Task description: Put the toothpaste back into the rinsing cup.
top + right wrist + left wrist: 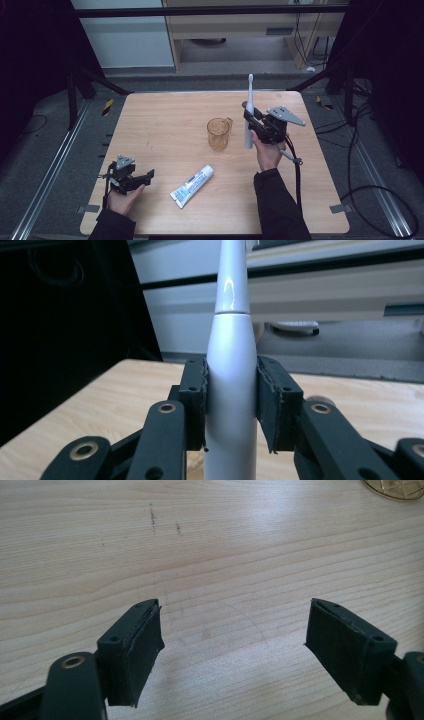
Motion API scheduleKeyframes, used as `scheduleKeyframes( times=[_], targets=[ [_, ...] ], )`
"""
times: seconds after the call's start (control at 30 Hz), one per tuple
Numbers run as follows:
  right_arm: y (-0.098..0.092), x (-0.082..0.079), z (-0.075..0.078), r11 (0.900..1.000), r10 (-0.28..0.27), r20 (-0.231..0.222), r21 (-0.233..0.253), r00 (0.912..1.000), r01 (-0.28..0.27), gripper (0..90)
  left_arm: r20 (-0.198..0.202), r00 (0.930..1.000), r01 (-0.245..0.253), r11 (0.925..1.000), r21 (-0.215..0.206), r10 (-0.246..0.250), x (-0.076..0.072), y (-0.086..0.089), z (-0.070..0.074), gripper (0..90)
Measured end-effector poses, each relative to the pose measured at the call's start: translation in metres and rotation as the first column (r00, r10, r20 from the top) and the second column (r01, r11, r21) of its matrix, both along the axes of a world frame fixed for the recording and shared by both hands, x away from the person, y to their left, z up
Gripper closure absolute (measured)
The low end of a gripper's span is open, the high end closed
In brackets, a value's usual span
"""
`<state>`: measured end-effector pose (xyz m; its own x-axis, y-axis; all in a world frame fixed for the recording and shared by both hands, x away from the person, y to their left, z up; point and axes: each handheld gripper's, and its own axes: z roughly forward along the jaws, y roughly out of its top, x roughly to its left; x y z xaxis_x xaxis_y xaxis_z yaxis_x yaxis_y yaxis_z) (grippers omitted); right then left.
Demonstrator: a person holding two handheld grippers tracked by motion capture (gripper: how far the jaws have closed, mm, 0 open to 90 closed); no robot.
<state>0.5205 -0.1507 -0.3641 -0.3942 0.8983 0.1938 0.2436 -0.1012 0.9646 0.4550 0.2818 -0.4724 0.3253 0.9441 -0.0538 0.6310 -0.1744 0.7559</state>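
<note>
- 1 toothpaste tube [192, 186] nearest you; 1 cup [219, 133].
- Your left gripper [141, 178]: jaws spread, empty.
- Your right gripper [251, 119] pinches 1 toothbrush [249, 110] beside cup; long axis vertical, head up.

Place: a lab or test room fitted out for recording handling work.
Surface: a small light-wood surface [165, 120] standing alone inside a dark metal frame [210, 11], with rails along the floor at both sides.
Floor: grey, with loose black cables [372, 195] trailing at the right and yellow-black hazard tape [107, 106] at the frame's feet.
Background: a pale cabinet [250, 30] with wires hanging beside it, and black curtains at both sides.
Equipment: each hand-held tool carries a grey tracking plate [286, 115] and a cable.
</note>
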Motion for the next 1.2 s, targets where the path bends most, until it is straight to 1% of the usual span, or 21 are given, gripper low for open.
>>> scheduleKeyframes(
  times=[0.1, 0.13, 0.17, 0.27, 0.5, 0.77, 1.0, 1.2],
  targets=[
    [0.006, 0.005, 0.003, 1.000, -0.014, 0.023, 0.009, 0.9996, 0.014, 67.2, 0.000, 1.0000, 0.000, 1.0000, -0.002, 0.000, 0.000, 0.000, 0.000, 21.5],
    [0.010, 0.009, 0.005, 1.000, -0.024, 0.036, 0.020, 0.9991, 0.023, 67.2, 0.000, 1.0000, 0.001, 1.0000, -0.002, -0.001, 0.000, 0.000, 0.000, 21.5],
    [0.010, 0.009, 0.005, 1.000, -0.024, 0.036, 0.020, 0.9991, 0.023, 67.2, 0.000, 1.0000, 0.001, 1.0000, -0.003, -0.001, 0.000, 0.000, 0.000, 21.5],
    [0.015, 0.016, 0.006, 0.999, -0.027, 0.060, 0.037, 0.9978, 0.025, 67.1, 0.000, 1.0000, 0.001, 1.0000, -0.004, -0.001, 0.000, 0.000, 0.000, 21.5],
    [0.028, 0.030, 0.008, 0.998, -0.056, 0.108, 0.049, 0.9926, 0.051, 67.1, -0.001, 1.0000, 0.001, 1.0000, -0.006, -0.001, 0.000, 0.001, 0.000, 21.5],
    [0.041, 0.047, 0.008, 0.996, -0.067, 0.130, 0.062, 0.9892, 0.060, 67.1, -0.001, 1.0000, 0.000, 0.9999, -0.012, 0.000, 0.001, 0.002, 0.000, 21.7],
    [0.054, 0.058, 0.003, 0.996, -0.070, 0.151, 0.065, 0.9861, 0.061, 67.1, -0.004, 1.0000, 0.002, 0.9999, -0.014, -0.002, 0.001, 0.002, 0.000, 21.7],
    [0.064, 0.065, -0.004, 0.997, -0.055, 0.137, 0.063, 0.9890, 0.047, 67.1, -0.006, 1.0000, 0.003, 0.9999, -0.015, -0.003, 0.001, 0.002, 0.000, 21.8]
  ],
)
